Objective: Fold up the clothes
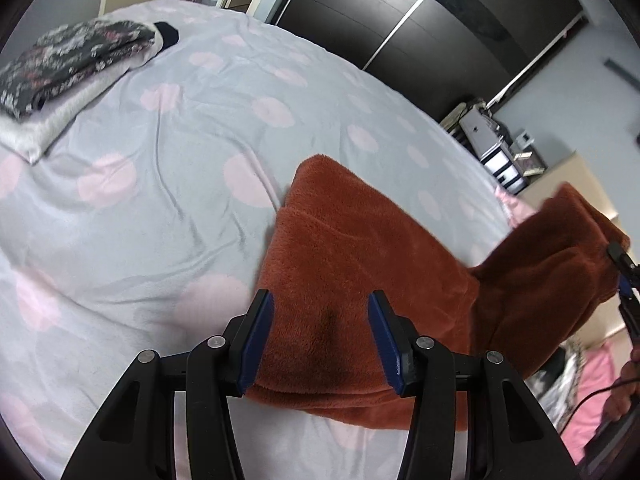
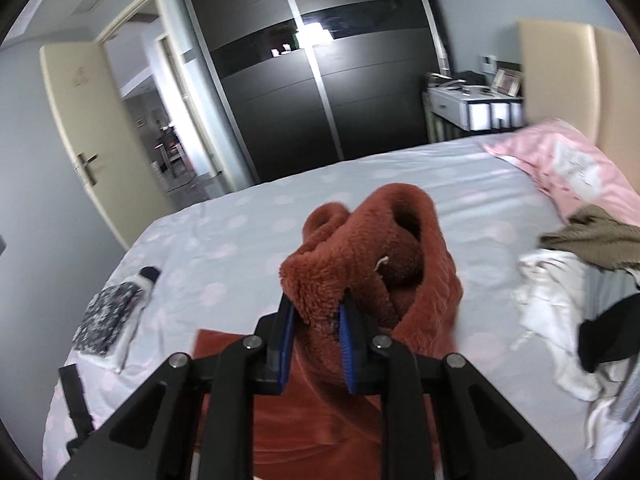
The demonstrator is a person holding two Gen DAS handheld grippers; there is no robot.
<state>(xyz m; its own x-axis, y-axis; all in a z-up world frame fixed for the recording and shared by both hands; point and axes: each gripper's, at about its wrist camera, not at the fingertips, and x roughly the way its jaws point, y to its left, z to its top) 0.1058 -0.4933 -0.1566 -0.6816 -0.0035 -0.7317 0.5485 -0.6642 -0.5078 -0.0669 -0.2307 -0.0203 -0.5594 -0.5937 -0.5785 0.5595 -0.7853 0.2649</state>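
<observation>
A rust-brown fleece garment (image 1: 360, 248) lies partly on the bed. My left gripper (image 1: 320, 300) is open, its blue-padded fingers standing on either side of the garment's near part, apart from each other. My right gripper (image 2: 316, 300) is shut on a bunched end of the same fleece garment (image 2: 360, 264) and holds it lifted above the bed. In the left wrist view that lifted end (image 1: 560, 264) rises at the right, where the right gripper (image 1: 624, 276) shows at the frame edge.
The bed (image 1: 160, 200) has a grey sheet with pink dots. A folded dark floral garment (image 1: 72, 60) on a white one lies at its far corner. Loose clothes (image 2: 560, 300) and a pink pillow (image 2: 568, 168) lie right. A dark wardrobe (image 2: 320, 100) and open door (image 2: 80, 140) stand behind.
</observation>
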